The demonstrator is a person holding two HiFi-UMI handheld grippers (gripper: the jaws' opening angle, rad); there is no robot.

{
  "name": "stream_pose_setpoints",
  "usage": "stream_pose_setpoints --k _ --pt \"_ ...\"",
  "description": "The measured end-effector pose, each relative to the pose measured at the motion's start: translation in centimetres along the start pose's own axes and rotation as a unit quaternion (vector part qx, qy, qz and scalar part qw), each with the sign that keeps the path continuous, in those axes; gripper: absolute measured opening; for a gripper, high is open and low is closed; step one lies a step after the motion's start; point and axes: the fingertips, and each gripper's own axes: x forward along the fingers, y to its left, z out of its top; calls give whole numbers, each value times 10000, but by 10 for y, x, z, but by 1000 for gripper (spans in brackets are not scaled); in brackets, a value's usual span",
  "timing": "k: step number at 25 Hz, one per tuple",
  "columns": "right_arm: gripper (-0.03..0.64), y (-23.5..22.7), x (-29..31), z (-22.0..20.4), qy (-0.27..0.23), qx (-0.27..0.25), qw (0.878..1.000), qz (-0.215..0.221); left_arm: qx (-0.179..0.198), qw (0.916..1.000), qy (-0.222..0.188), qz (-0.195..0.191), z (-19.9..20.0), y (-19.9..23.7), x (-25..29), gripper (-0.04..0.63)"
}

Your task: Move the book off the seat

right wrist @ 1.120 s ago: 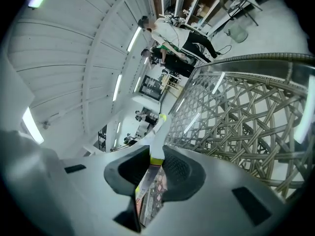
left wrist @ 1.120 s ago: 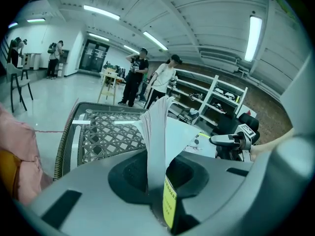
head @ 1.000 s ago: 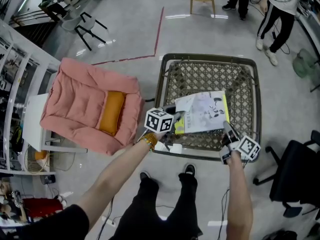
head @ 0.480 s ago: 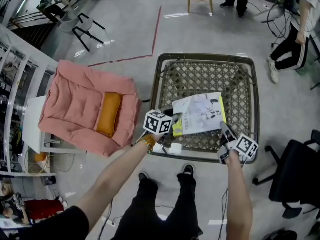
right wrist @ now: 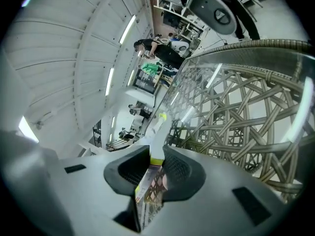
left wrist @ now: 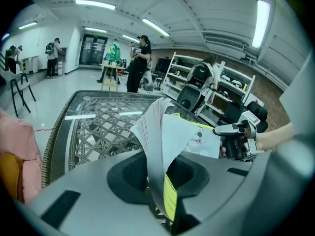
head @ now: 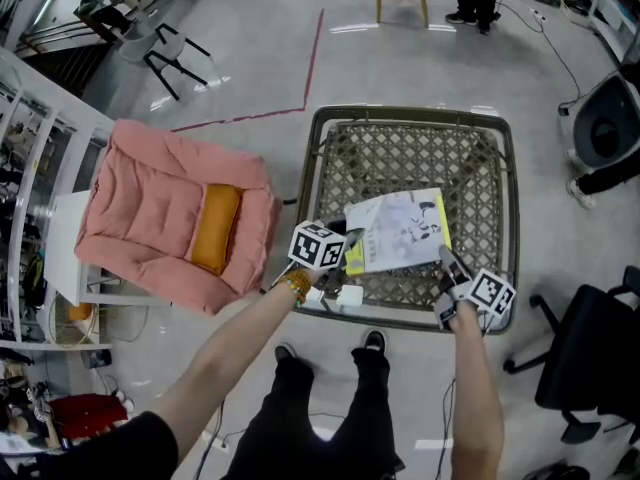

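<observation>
Over the woven seat (head: pixel 400 148), the left gripper (head: pixel 350 240) pinches the book (head: pixel 400 230) by its corner, jaws just beginning to open; the right gripper (head: pixel 447 261) is clamped narrowly on the opposite edge.

The woven seat (head: pixel 400 153), framed in dark metal, stood at centre right of the frame on the grey floor (head: pixel 250 58). The book (head: pixel 400 230) lay over its lower-centre weave. Contact with the weave could not be confirmed.
</observation>
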Motion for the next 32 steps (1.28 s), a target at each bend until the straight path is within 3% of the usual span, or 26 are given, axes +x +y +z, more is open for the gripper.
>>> stream_pose_setpoints --k 15,24,27,30,32 --pt "100 -20 9 -1 196 85 9997 -137 -34 9994 327 96 -11 13 13 116" --pt "123 -23 12 -2 347 92 9984 -442 214 9979 592 130 -23 22 3 165" --pt "127 -28 11 5 148 69 9978 -645 243 9971 641 318 -31 36 -10 170" --pt "126 -35 4 18 -282 -246 9913 -1258 239 9971 581 420 -32 50 -27 169" --pt "126 -36 -1 24 -590 -193 9880 -1417 238 9974 509 458 -29 55 -34 169"
